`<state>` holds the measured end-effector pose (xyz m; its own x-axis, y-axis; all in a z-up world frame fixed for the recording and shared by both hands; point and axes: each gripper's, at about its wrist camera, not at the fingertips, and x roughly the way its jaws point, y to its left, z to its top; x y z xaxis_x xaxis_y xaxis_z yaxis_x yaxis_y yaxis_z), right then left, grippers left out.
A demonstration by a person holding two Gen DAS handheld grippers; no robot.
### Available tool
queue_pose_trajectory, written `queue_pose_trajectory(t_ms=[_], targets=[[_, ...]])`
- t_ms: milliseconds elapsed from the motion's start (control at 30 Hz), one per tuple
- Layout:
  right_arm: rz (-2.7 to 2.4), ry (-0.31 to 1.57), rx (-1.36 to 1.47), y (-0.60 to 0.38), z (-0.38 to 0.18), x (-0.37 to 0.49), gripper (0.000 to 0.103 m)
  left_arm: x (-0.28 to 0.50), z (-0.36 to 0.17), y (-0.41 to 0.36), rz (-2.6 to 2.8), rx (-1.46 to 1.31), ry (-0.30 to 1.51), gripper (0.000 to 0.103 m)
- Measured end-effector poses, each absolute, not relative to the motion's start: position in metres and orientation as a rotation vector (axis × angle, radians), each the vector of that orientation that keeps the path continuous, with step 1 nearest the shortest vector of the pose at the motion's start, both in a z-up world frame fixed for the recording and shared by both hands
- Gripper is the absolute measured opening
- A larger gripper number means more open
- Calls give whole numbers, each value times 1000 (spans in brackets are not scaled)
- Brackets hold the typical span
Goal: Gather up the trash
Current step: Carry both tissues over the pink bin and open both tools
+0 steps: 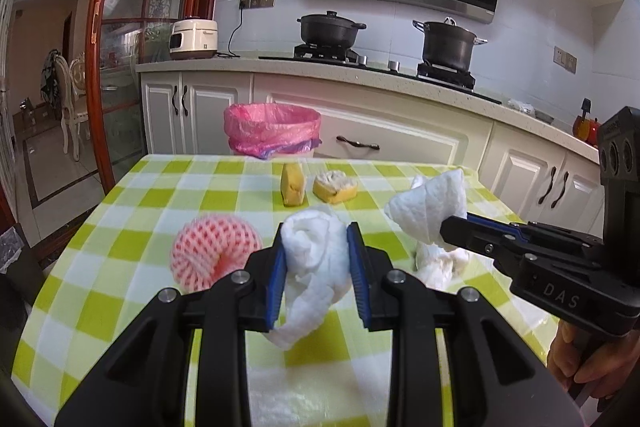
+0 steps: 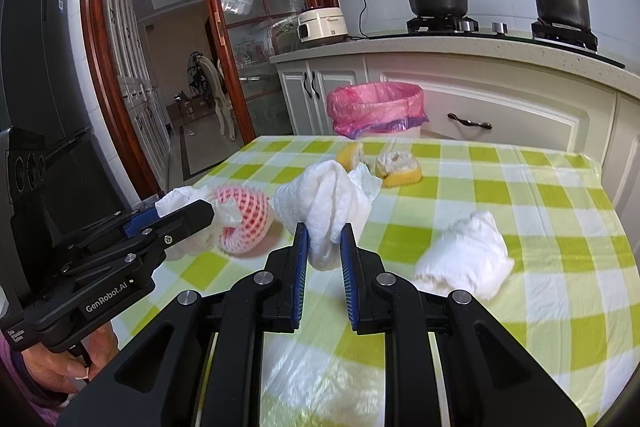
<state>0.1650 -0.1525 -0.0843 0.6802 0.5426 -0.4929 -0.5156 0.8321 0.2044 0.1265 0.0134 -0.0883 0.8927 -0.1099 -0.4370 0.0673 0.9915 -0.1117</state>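
Bin (image 1: 272,131) at 12 o'clock: contents hidden. Three tissues; left gripper (image 1: 316,259) and right gripper (image 2: 324,243) each clamp one.

tablecloth (image 1: 132,247) – matt checked cloth | tissue (image 1: 312,259) – soft crinkled paper | bin liner (image 1: 272,127) – glossy plastic

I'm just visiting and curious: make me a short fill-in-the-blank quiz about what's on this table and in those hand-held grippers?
1. Each hand-held gripper, left and right, is shut on a crumpled white ____.
2. The bin beyond the table has a ____ liner.
3. The tablecloth is checked white and ____.

Missing: paper towel; pink; green
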Motion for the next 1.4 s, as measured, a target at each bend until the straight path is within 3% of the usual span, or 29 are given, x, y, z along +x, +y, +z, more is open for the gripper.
queue_pose_trajectory(t_ms=[633, 1067, 1400], targets=[[618, 462, 28, -122, -33, 290, 19, 240, -22, 46, -69, -95, 338, 30], [626, 477, -17, -88, -10, 432, 19, 391, 1, 82, -64, -29, 370, 31], [627, 530, 1, -72, -27, 553, 19, 535, -1, 112, -53, -87, 405, 32]])
